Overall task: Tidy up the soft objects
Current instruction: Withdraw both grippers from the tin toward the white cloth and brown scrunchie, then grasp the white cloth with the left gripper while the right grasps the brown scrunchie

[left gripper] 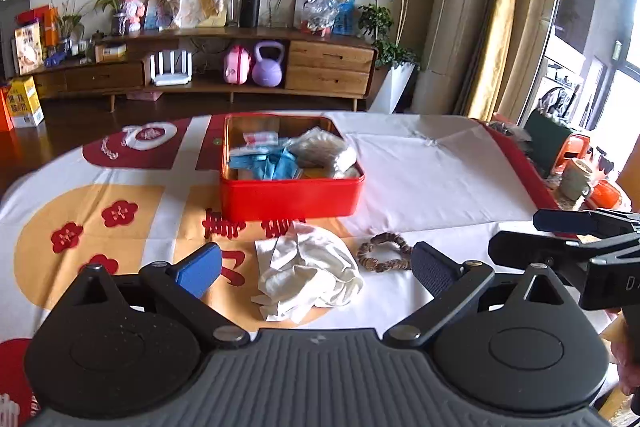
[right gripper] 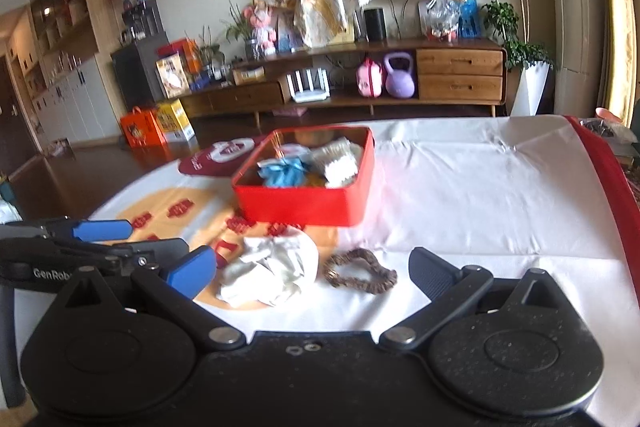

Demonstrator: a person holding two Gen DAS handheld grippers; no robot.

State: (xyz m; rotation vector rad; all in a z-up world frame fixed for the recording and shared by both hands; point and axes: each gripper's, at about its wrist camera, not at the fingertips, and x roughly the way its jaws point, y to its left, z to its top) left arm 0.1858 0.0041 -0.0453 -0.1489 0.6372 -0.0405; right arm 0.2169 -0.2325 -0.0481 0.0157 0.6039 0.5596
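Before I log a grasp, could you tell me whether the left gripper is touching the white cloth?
Apart. In the left wrist view the left gripper stands wide open, and bare tablecloth shows between each pad and the white cloth.

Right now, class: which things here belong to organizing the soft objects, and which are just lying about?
Job:
- red tin
- white cloth
- brown scrunchie
- left gripper, open
- right gripper, open

Lying about:
- purple kettlebell
- pink case
- mug
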